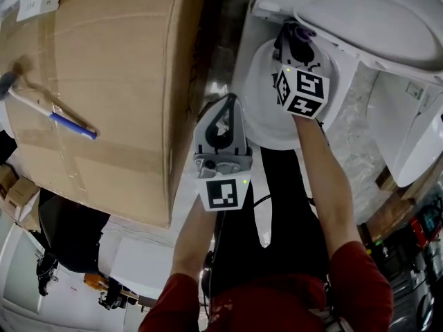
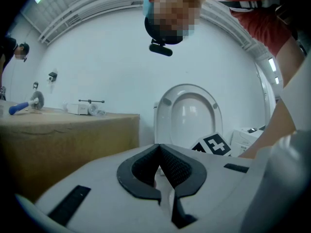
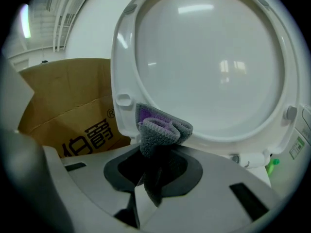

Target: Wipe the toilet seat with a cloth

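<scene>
The right tongs were pinching a grey cloth with a purple inner face. Its bunched folds stood out past the tips, and a darker tail hung back between the jaws. Straight ahead of these tongs and filling most of their view rose the white toilet lid, tipped upright, with the cloth close in front of its lower edge; whether the cloth touched it could not be told. In the head view, the toilet seat lay directly under the right tongs as a pale round rim. The left tongs were pressed together with nothing between them. They were held back from the toilet, beside and behind the right tongs. The upright lid stood well ahead of them, and the right tongs' marker cube showed just past their tips. To the left of the left tongs stood a large cardboard box sealed with tape, and on its top lay a blue-handled tool, well apart from both tongs.
</scene>
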A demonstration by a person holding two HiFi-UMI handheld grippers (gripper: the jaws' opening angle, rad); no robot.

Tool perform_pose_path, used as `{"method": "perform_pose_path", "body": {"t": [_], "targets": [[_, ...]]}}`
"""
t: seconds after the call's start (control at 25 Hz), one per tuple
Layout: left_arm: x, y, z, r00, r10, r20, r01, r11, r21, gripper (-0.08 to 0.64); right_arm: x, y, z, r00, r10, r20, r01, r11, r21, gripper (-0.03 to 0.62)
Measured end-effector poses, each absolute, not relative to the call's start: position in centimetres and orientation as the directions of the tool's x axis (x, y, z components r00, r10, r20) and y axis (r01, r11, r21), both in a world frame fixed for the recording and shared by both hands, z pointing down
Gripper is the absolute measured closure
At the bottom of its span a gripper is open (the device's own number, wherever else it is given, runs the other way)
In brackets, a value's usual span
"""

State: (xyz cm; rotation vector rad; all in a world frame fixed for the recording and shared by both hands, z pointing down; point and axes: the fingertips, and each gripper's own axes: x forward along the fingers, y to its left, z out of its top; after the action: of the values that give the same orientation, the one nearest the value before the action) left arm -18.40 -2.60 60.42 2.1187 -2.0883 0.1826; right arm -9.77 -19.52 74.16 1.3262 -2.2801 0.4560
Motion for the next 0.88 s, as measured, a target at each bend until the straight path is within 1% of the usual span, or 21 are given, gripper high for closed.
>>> {"method": "perform_pose_path", "body": {"t": [0.16, 0.36, 0.56, 0.64, 0.88], "targets": [[-18.2, -2.2, 59.8, 0.033, -0.98, 0.199, -0.999, -0.025, 0.041, 0.548, -11.9, -19.2, 73.6, -0.467, -0.69, 0.553, -0.844, 0.534, -0.047, 0.529], [-18.1, -2.3, 58.1, 0.053, -0.983, 0.175, -0.998, -0.047, 0.035, 0.548, -16.3, -18.8, 72.1, -0.538, -0.62, 0.572, -0.771, 0.636, -0.036, 0.529], [-18.6, -2.4, 56.2, 0.052, -0.986, 0.158, -0.998, -0.049, 0.028, 0.546, -17.4, -17.9, 69.3, -0.576, -0.596, 0.559, -0.736, 0.675, -0.039, 0.529], [-18.7, -2.3, 55.3, 0.053, -0.987, 0.155, -0.998, -0.049, 0.026, 0.546, -17.5, -17.6, 67.9, -0.587, -0.594, 0.551, -0.726, 0.686, -0.034, 0.529], [-18.5, -2.2, 51.8, 0.058, -0.988, 0.146, -0.998, -0.053, 0.038, 0.548, -17.7, -18.0, 61.2, -0.604, -0.633, 0.484, -0.702, 0.71, 0.053, 0.529]]}}
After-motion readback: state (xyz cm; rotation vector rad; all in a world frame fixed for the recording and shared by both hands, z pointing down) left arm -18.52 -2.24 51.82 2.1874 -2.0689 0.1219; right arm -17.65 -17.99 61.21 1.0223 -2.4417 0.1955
